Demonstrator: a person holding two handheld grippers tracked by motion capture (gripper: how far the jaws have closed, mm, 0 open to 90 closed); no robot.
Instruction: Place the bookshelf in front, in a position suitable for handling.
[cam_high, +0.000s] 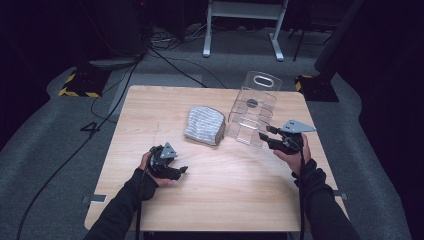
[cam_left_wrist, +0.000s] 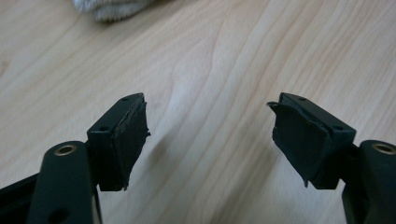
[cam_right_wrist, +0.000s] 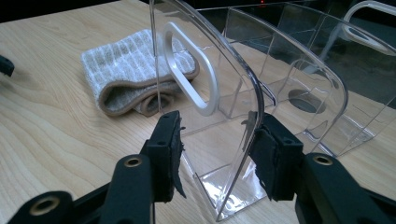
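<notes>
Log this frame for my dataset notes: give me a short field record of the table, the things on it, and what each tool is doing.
surface: wooden table
items: clear plastic organizer with handle cutouts; folded grey towel
layout: towel lies just left of the organizer
left tool: jaws wide apart over bare wood, nothing between them
right tool: jaws astride the organizer's near end wall, one pad at the wall, the other apart from it; not clamped
hands: one on each tool, dark sleeves

A large dark numeral "4" (cam_high: 92, 128) is seen marked on the grey floor (cam_high: 45, 150) left of the table (cam_high: 240, 200). No other text, label or brand can be read, incl. on table items.
</notes>
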